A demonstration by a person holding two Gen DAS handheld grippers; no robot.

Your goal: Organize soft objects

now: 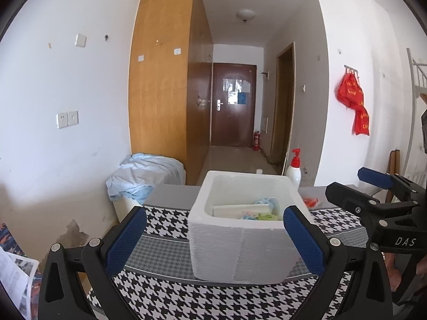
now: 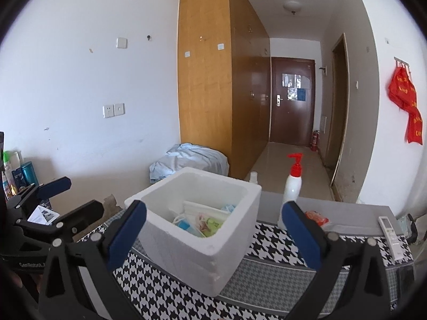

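Both the left tongs [image 1: 213, 242] and the right tongs [image 2: 214, 234] hang wide open and empty before the foam box [image 2: 197, 229] on the counter [image 2: 267, 272]. An orange packet [image 2: 316, 218] lies beside the pump bottle [image 2: 292, 189]; it looks light and crinkly, best pinched across its middle.

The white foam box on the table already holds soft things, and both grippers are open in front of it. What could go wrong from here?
1. The foam box looks light; a bump from the left gripper or right gripper may push it across the houndstooth cloth.
2. The pump bottle stands upright close behind the right gripper's right finger; reaching for the orange packet beside it might tip it.
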